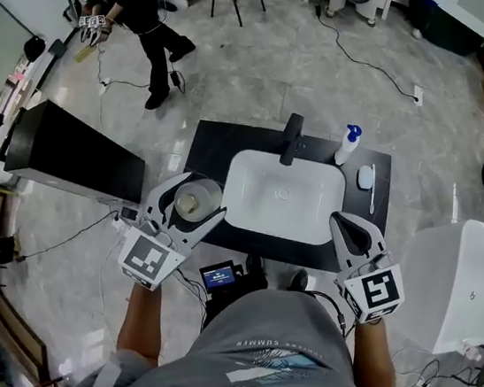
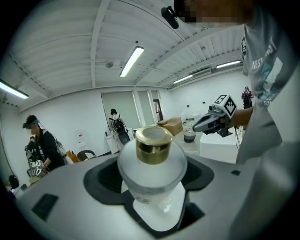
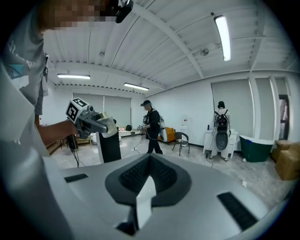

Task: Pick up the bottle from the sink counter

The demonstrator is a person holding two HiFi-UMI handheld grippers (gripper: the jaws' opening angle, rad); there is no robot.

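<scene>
The bottle [image 1: 196, 200] is a round frosted-glass one with a gold cap [image 2: 152, 144]. It sits upright between the jaws of my left gripper [image 1: 199, 195], which is shut on its body. In the head view the bottle is over the left front corner of the black sink counter [image 1: 217, 144], and I cannot tell how high it is above it. The left gripper view shows the bottle [image 2: 152, 171] filling the gap of the left gripper [image 2: 152, 180]. My right gripper [image 1: 347, 223] hovers at the counter's front right, jaws together and empty. The right gripper [image 3: 149, 180] points into the room.
A white basin [image 1: 284, 194] with a black faucet [image 1: 292, 137] fills the counter's middle. A blue-topped spray bottle [image 1: 348, 146], a small white item [image 1: 366, 176] and a thin stick [image 1: 373, 189] lie at its right. A white tub [image 1: 471, 283] stands right, a black cabinet [image 1: 69, 150] left. Another person [image 1: 130, 3] works far back.
</scene>
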